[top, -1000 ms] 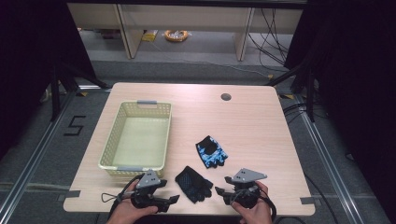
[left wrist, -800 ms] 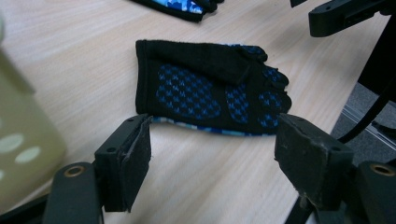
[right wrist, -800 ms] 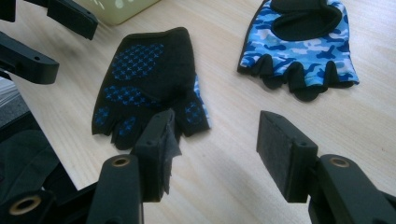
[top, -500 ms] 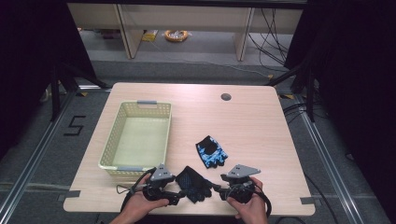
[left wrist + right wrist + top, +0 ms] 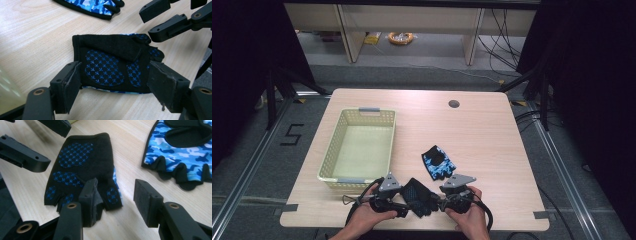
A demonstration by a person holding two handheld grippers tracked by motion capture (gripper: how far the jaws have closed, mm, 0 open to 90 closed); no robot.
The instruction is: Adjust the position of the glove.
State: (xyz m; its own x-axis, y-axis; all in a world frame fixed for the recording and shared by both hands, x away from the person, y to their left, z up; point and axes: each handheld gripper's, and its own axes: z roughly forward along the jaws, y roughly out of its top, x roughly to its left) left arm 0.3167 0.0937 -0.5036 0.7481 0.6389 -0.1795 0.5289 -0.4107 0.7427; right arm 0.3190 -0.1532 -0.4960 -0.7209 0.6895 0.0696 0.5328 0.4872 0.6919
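A black fingerless glove [image 5: 418,196] with blue grip dots lies palm up near the table's front edge. My left gripper [image 5: 402,206] comes at it from the left. In the left gripper view its jaws stand open on either side of the glove's [image 5: 112,62] wrist end. My right gripper [image 5: 438,202] faces it from the right. Its jaws have just been closing and are still open. One of the right gripper's fingers [image 5: 91,197] rests over the glove's [image 5: 80,170] finger end and the other is over bare wood. A blue camouflage glove [image 5: 438,162] lies just beyond.
A pale yellow mesh basket [image 5: 342,177] stands at the left of the wooden table [image 5: 492,145]. A round cable hole [image 5: 454,104] sits near the far edge. The front edge runs just below both hands.
Both hands have moved inward toward the black glove, the left from the left and the right from the right. The gloves and basket have not moved.
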